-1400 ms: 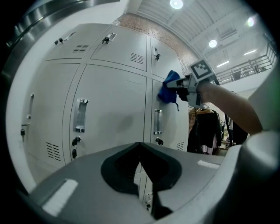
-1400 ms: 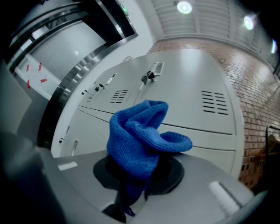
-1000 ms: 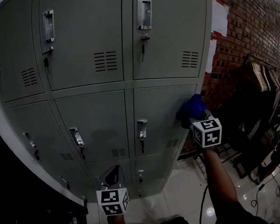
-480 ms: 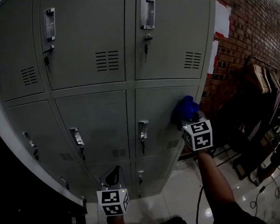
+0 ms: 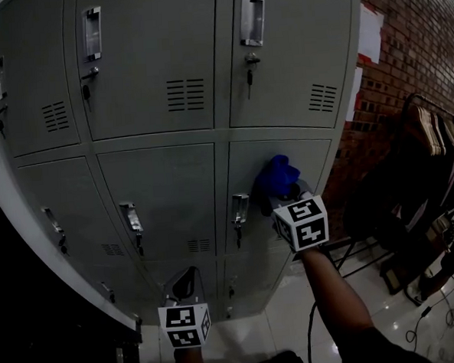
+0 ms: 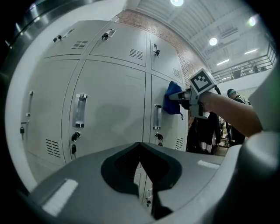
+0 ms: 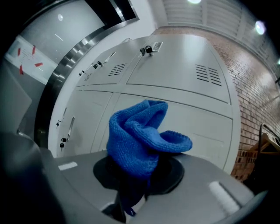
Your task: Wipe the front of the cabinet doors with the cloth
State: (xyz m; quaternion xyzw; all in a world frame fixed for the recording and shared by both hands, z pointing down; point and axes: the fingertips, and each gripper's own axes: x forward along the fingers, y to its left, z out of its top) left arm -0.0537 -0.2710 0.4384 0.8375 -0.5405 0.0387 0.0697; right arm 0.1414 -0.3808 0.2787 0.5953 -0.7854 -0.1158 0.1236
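Grey metal cabinet doors (image 5: pixel 166 188) fill the head view in rows. A crumpled blue cloth (image 5: pixel 276 175) is pressed against the middle-row right door (image 5: pixel 310 156), just right of its handle (image 5: pixel 239 210). My right gripper (image 5: pixel 280 192) is shut on the cloth (image 7: pixel 139 136), which bulges out above the jaws in front of the door (image 7: pixel 205 127). My left gripper (image 5: pixel 184 282) hangs low before the bottom doors, away from the cloth. Its jaws (image 6: pixel 141 146) are shut with nothing between them. From the left gripper view the cloth (image 6: pixel 173 99) lies against the door beside a handle (image 6: pixel 157 117).
A brick wall (image 5: pixel 425 42) with white papers (image 5: pixel 371 34) runs along the right. A rack of hung clothes (image 5: pixel 427 138) stands beside the cabinet. Cables (image 5: pixel 427 310) lie on the glossy floor. Handles and keys (image 5: pixel 249 20) stick out from the doors.
My right gripper has slid the cloth leftwards along the middle-row right door, from its right edge to near its handle. The left gripper has stayed put.
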